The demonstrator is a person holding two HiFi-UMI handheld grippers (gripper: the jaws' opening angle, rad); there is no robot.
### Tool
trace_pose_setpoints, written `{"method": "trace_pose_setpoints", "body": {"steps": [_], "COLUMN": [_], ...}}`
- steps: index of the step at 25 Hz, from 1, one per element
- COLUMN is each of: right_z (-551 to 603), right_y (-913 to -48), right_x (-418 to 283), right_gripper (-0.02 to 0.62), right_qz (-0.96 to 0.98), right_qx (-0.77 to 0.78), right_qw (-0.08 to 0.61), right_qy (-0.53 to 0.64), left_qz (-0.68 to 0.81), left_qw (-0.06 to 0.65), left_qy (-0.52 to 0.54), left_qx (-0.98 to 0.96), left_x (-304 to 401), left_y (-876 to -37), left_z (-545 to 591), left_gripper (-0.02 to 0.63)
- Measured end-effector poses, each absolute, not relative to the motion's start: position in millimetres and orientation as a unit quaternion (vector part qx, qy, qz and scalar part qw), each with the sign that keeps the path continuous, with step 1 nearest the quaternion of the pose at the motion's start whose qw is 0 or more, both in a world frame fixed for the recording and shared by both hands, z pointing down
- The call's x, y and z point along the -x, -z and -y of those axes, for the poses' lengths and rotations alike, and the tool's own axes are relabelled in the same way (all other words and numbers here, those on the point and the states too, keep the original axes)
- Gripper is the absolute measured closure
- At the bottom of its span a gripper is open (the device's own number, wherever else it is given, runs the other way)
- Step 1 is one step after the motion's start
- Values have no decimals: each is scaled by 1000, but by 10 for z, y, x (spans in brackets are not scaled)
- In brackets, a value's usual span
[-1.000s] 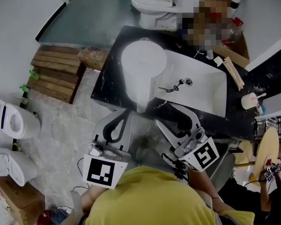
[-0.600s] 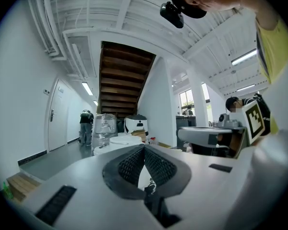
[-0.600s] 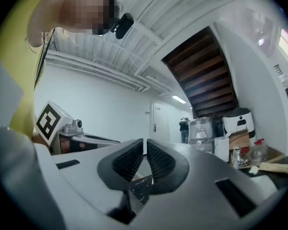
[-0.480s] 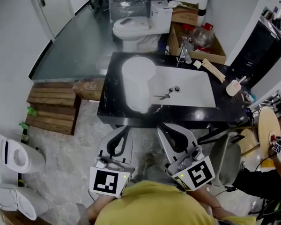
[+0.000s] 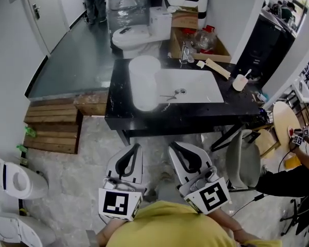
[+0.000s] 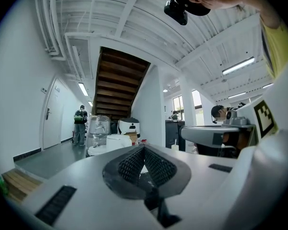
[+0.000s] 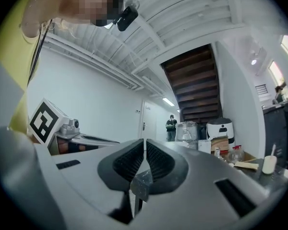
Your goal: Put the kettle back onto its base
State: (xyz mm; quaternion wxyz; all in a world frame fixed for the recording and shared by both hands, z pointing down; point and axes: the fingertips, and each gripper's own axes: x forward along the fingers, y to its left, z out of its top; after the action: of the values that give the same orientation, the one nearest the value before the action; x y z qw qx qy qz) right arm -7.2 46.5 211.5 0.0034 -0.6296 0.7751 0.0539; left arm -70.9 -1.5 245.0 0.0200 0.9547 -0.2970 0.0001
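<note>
The white kettle [image 5: 143,81], a tall cylinder, stands upright on the left part of the black table [image 5: 144,121], beside a white basin [image 5: 198,89]. Its base is hidden under it. Both grippers hang well short of the table's near edge, apart from the kettle. My left gripper [image 5: 136,148] is shut and empty; in the left gripper view its pads [image 6: 134,164] meet. My right gripper [image 5: 173,147] has just been closing and now stands shut, with nothing between its pads [image 7: 156,159].
A toilet [image 5: 130,35] and a cardboard box of bottles [image 5: 201,41] stand behind the table. A wooden pallet [image 5: 51,127] lies to the left, and a grey chair [image 5: 244,163] and a person's arm [image 5: 298,161] are on the right. A white cup [image 5: 239,82] sits at the table's right.
Both grippers have drawn back from the table toward the person. The right gripper's jaws, open around nothing a second ago, have closed. The kettle stays where it stood.
</note>
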Motion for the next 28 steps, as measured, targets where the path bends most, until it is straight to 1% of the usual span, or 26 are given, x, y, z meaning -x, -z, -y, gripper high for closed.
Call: {"method": "trace_pose_setpoints", "body": {"steps": [2,8,11,17,22,28], "right_z": [-580,-822,-892,-1059,-1093,-1144], "right_y": [-2152,-2111,-2101,-2125,-2042,-2089], "right_x": [121,117,40,-11,-46,-87], "right_gripper": [565,566,572,578,580,580], "right_qz": [-778,-776,-769,-776,-777,-785], "right_qx": [627,630,638,629,629,618], "right_qw": [-11,9,12,-13,9,-5], "right_qy": [-51,-43,-40,-40,-43,-42], "left_qz": [299,312,313,313,319,316], "left_qw": [21,23,24,26,23,19], "left_qy": [3,1,-3,-8,-15,-15], "left_qx": [-954,-950,-950,-949,-947,-948], "left_x": [780,864,818,719,684,603], "left_y": [-2439,-2427,-2395,-2345,-2345,-2348], "left_z": [-84,-337,-452,-644,-709,-774], "left_gripper": [597,597,595,597,595,595]}}
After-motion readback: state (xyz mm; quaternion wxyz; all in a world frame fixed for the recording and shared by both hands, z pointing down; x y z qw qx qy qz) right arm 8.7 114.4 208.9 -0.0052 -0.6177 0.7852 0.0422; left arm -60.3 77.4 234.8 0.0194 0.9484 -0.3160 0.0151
